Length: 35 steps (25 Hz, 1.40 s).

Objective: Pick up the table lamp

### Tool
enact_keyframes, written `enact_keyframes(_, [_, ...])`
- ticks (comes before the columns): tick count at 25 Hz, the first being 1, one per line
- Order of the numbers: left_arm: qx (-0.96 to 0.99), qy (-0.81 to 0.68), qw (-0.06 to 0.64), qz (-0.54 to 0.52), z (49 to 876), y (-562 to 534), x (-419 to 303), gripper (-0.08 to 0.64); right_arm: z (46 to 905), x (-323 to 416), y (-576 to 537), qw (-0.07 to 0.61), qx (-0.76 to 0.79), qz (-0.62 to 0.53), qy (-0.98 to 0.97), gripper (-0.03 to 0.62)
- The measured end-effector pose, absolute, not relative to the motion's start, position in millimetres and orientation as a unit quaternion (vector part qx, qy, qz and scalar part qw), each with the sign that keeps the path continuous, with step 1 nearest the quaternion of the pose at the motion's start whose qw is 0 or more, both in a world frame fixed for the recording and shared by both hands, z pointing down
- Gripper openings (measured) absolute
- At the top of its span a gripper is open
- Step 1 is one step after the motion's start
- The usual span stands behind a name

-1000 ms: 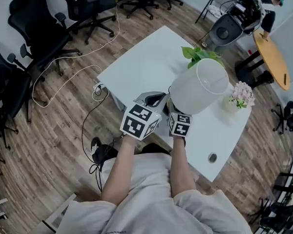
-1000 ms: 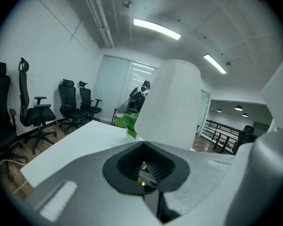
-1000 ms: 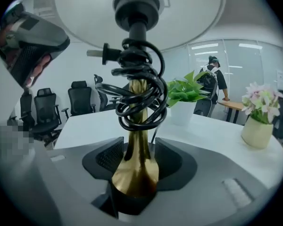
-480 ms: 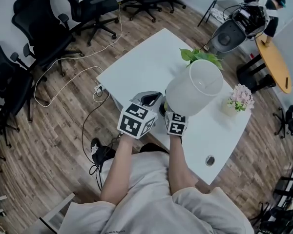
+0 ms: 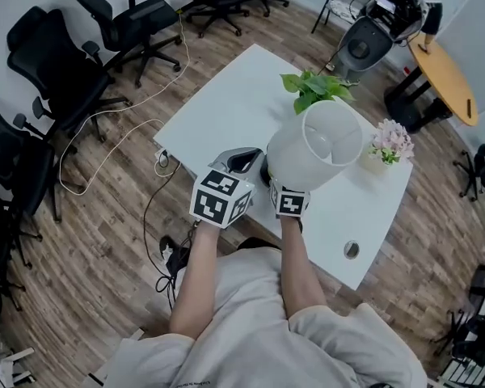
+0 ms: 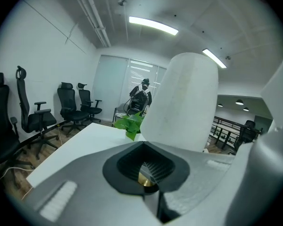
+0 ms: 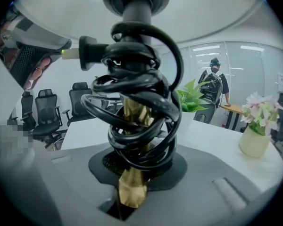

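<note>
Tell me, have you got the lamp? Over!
Right gripper jaws just closed in, clamped on table lamp stem. Left gripper shut, alongside. Plant and flowers stand behind, clear.

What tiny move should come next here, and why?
Probably a slow, straight lift. The right gripper, its jaws having just been closing, clamps the table lamp by its brass stem wrapped in black cord, and the shade sits close to the green plant.
</note>
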<state>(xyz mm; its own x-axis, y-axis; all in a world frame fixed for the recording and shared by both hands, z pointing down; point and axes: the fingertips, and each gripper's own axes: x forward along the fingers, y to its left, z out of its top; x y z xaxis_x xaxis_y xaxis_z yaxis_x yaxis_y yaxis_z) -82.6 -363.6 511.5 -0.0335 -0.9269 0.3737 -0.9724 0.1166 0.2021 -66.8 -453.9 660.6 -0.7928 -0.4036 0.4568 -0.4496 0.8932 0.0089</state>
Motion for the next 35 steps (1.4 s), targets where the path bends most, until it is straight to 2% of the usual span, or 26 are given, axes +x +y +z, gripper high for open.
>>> enact_keyframes(15, [0.704, -0.672, 0.222, 0.063, 483, -374, -49, 0.000, 645, -20, -460, 0.297, 0.273, 0.097, -0.910, 0.118])
enact_keyframes(35, [0.800, -0.528, 0.248, 0.139, 497, -359, -4, 0.000, 615, 42, -415, 0.280, 0.414, 0.154, -0.853, 0.117])
